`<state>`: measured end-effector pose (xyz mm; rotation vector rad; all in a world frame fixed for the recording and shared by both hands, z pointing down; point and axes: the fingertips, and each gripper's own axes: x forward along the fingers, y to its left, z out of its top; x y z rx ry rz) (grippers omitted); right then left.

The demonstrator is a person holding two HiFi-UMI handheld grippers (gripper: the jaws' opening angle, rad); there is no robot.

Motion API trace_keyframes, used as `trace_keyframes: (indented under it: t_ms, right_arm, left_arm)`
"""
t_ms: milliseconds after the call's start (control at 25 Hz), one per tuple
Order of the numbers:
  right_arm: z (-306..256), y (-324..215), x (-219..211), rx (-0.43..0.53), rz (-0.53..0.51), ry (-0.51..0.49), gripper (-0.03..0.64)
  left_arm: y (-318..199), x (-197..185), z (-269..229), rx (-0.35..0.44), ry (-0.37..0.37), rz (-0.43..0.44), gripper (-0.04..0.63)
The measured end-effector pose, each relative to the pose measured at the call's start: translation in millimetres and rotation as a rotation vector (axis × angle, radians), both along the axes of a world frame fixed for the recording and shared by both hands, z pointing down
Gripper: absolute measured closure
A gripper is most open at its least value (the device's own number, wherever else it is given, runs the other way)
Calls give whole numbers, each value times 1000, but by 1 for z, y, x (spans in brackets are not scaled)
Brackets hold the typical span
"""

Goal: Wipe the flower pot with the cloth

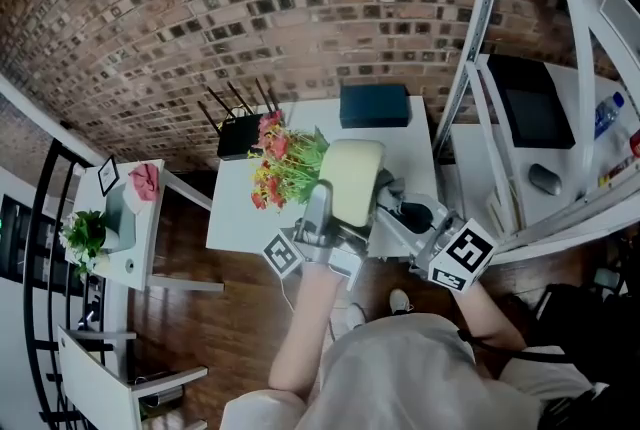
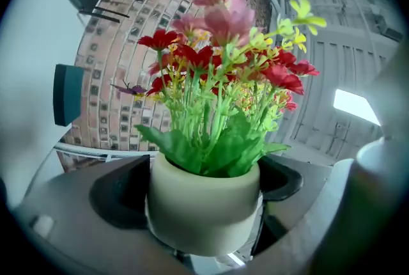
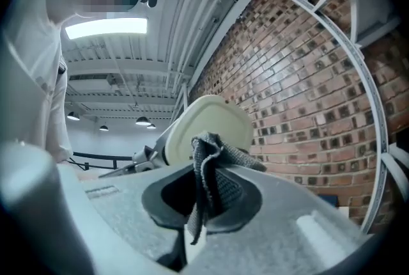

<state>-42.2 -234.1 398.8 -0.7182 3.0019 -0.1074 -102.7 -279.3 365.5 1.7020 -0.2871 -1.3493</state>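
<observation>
The flower pot was grasped in the jaws of the left gripper and held tilted, off the white worktop, apparently so that its base faced the grey cloth clenched in the jaws of the right gripper

At the white table's near side there are two grippers, the left gripper and the right gripper, plus one flower pot and one cloth. At the table's far edge sit one router and one dark box — left of the table, one green plant.
</observation>
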Motion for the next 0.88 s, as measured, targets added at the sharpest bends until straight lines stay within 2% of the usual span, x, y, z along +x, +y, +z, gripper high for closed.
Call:
trace_keyframes:
  t_ms: [120,240,320,400,520,640,760,800,880]
  right_arm:
    - [-2,21,-11,-19,-65,-37,617]
    - [-8,32,-11,-44,-100,-89,617]
    - [-5,30,-3,-68,-84,-97,617]
    - [7,22,7,-115,-37,-88,617]
    - [32,8,24,-216,31,-98,617]
    - [59,5,41,-311,88,-95,617]
    - [88,2,52,-387,140,-67,617]
    - [97,1,55,-408,152,-55,617]
    - [119,-1,59,-449,166,-27,617]
  left_arm:
    - [-7,-4,11,-13,-82,-32,58]
    - [-15,-12,33,-66,-145,-78,58]
    - [-18,-17,52,-84,-239,-122,58]
    - [-21,-20,80,-93,-391,-160,58]
    - [-30,-32,131,-112,-582,-201,58]
    - [-36,-34,174,-96,-818,-226,58]
    - [-42,-29,236,-88,-1112,-193,58]
    - [-43,-27,257,-88,-1189,-173,59]
    - [-45,-21,295,-85,-1291,-136,60]
